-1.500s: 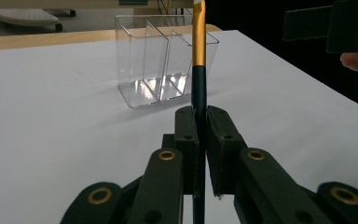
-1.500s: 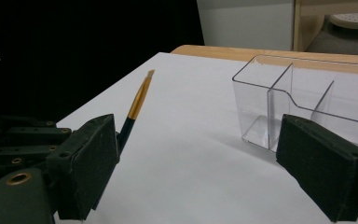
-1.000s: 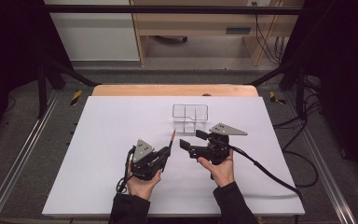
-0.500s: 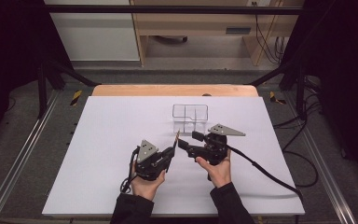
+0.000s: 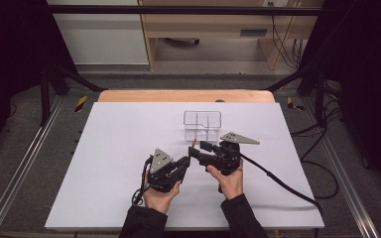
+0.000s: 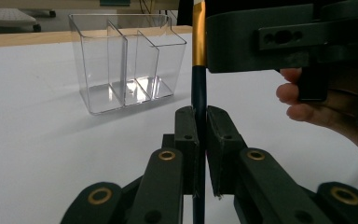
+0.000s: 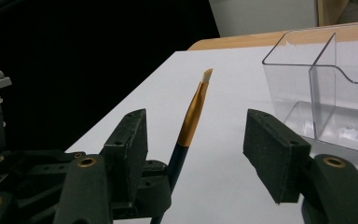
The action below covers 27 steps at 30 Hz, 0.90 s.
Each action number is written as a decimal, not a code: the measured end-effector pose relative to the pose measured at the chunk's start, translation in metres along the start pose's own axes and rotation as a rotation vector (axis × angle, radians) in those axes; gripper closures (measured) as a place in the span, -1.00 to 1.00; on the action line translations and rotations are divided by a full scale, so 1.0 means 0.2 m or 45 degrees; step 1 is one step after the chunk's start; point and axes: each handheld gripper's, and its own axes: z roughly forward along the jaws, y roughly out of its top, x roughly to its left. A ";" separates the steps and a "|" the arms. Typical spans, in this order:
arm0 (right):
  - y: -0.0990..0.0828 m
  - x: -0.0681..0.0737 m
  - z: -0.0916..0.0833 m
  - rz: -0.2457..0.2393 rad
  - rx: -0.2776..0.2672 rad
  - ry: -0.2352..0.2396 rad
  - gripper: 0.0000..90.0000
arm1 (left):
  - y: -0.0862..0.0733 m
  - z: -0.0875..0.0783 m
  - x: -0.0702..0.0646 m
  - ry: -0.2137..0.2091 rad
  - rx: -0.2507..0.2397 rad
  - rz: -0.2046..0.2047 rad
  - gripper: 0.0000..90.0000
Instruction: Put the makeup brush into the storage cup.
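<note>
I see the table (image 5: 104, 163), the clear box (image 5: 202, 125) mid-table, both hands low in front of it. L gripper (image 6: 202, 140) is clamped on the brush (image 7: 192, 116), held upright; R gripper (image 7: 200, 154), jaws just been closing, straddles the brush w/o touching.

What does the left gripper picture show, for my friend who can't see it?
The left gripper pinches a thin paintbrush, dark-handled with a gold band, standing upright. Behind it, a clear plastic organizer with compartments sits on the white table; the right gripper reaches in beside the brush.
</note>
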 end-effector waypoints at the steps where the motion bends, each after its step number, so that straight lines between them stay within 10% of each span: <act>1: 0.00 0.00 0.00 0.004 0.001 0.001 -0.08 | 0.00 0.00 0.00 -0.001 -0.002 0.001 0.83; 27: -0.02 0.01 0.02 0.074 -0.001 0.058 0.37 | 0.02 -0.01 -0.05 0.000 -0.023 0.038 0.83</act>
